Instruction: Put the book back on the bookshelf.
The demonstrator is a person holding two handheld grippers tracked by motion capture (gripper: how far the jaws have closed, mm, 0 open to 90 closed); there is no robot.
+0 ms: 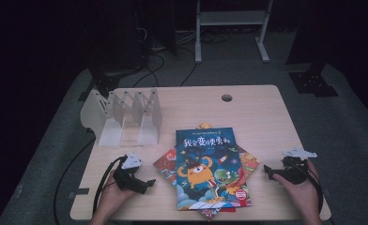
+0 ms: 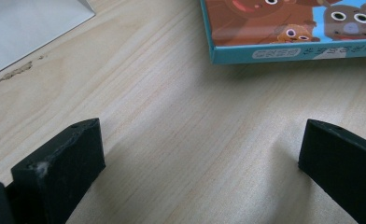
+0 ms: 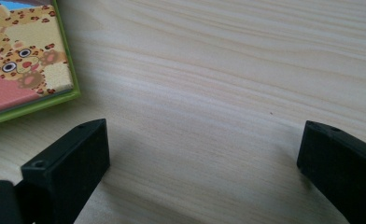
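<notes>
A stack of picture books (image 1: pixel 208 171) lies fanned out at the front middle of the wooden table (image 1: pixel 248 112), with a blue monster-cover book on top. My left gripper (image 1: pixel 147 183) rests on the table left of the stack, held in a hand, its jaws wide apart over bare wood. In the left gripper view a teal-edged book corner (image 2: pixel 288 32) lies ahead of the left gripper (image 2: pixel 202 163). My right gripper (image 1: pixel 268 170) sits right of the stack, open and empty. Beyond the right gripper (image 3: pixel 202 163) in its own view lies a green-edged book corner (image 3: pixel 27 60).
A white book rack (image 1: pixel 126 115) with several upright dividers stands at the table's back left; its base (image 2: pixel 27 28) shows at the upper left of the left gripper view. A round cable hole (image 1: pixel 226 98) sits near the back edge. Cables and metal stand legs lie on the floor beyond.
</notes>
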